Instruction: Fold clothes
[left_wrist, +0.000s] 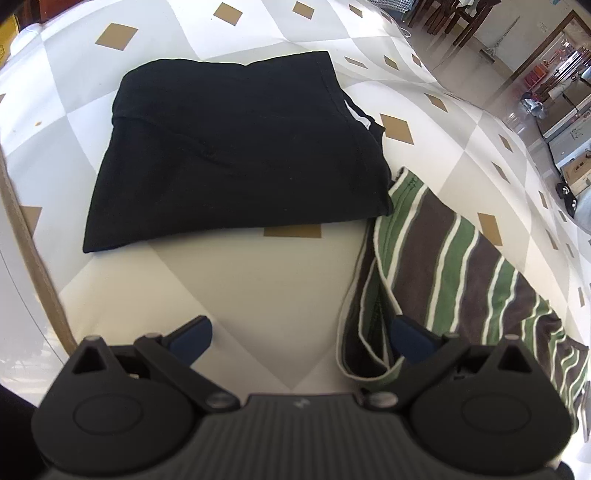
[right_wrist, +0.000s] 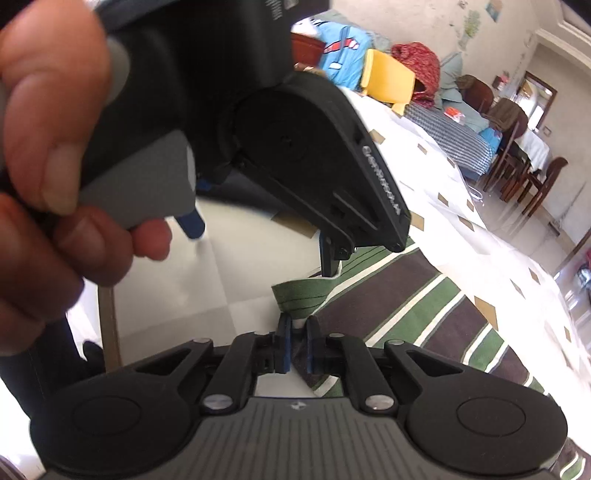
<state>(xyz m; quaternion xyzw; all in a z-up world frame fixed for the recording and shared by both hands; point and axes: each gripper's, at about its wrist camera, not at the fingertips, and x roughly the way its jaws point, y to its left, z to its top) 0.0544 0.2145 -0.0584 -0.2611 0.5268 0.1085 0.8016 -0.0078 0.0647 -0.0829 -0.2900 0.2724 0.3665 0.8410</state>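
Left wrist view: my left gripper (left_wrist: 301, 341) hangs with jaws wide over the diamond-patterned tabletop (left_wrist: 258, 295), folded black garment (left_wrist: 236, 147) ahead. My right gripper (right_wrist: 295, 345) pinches the striped shirt (right_wrist: 406, 306); chairs (right_wrist: 517, 162) stand beyond.

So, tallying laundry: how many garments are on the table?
2: a folded black cotton garment at the far side, and a green-brown striped knit garment right of it, nearer. Others may lie outside view.

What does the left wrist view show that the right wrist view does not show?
Only the left wrist view shows the folded black garment and the open left gripper from behind. Only the right wrist view shows the right gripper shut on the striped cloth's edge, and a hand. Both show the green, brown and white striped cloth and the diamond-patterned tablecloth.
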